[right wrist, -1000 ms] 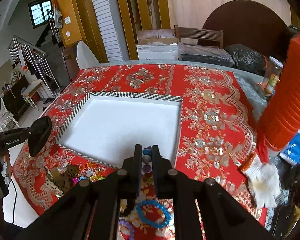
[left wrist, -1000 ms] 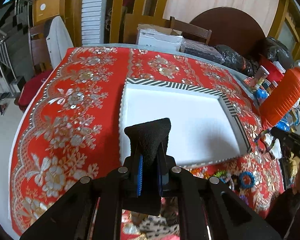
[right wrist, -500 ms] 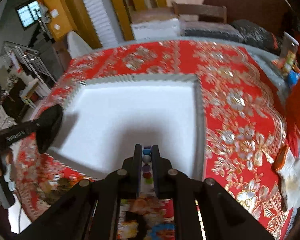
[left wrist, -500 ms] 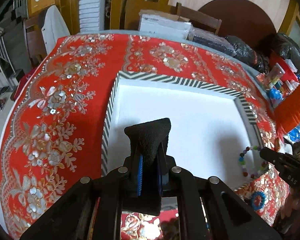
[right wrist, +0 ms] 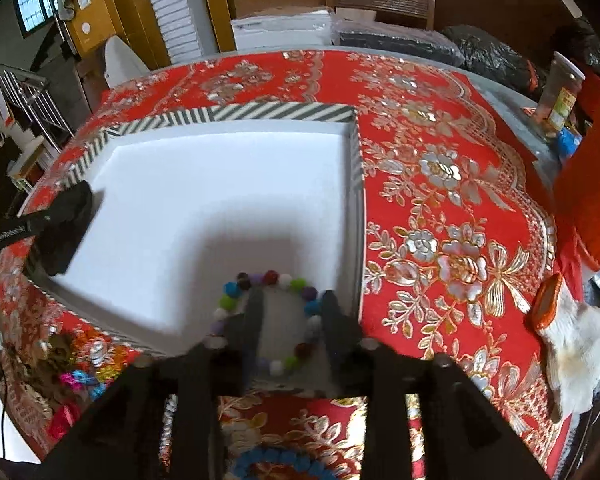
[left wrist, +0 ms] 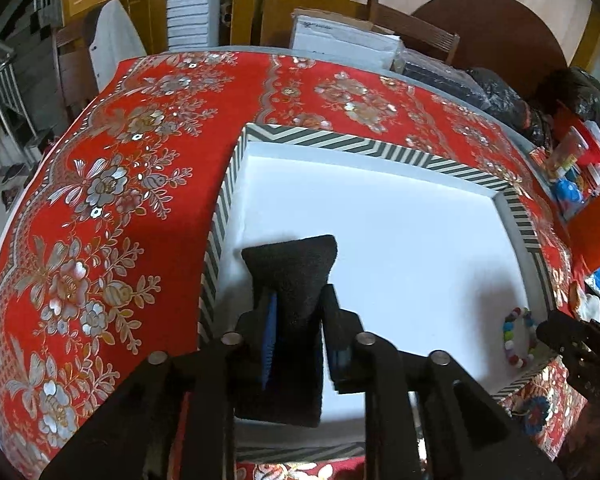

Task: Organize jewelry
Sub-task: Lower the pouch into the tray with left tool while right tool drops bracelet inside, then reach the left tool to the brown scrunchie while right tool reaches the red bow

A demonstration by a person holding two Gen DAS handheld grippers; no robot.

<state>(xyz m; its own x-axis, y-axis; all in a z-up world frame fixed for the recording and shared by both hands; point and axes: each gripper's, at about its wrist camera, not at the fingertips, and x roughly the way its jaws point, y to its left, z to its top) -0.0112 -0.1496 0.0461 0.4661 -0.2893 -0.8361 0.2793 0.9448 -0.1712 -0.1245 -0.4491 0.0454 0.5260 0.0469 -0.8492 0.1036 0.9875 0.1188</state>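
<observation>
A white tray with a black-and-white striped rim (left wrist: 340, 144) (right wrist: 260, 113) lies on the red floral tablecloth. A multicoloured bead bracelet (right wrist: 268, 280) (left wrist: 518, 336) lies flat inside the tray's near right corner. My right gripper (right wrist: 290, 300) is open, its fingers apart over the bracelet. My left gripper (left wrist: 296, 300) has its jaws parted around a black pouch (left wrist: 292, 280) that still stands between them, over the tray's near left corner; it also shows in the right wrist view (right wrist: 66, 228).
More jewelry lies on the cloth in front of the tray: a blue bead bracelet (right wrist: 276, 462) and a heap of colourful pieces (right wrist: 76, 368). A white glove with an orange cuff (right wrist: 568, 332) and an orange container (right wrist: 592, 184) sit at the right.
My right gripper has opened and let the bead bracelet down into the tray. My left gripper has moved further over the tray and its jaws have parted around the pouch.
</observation>
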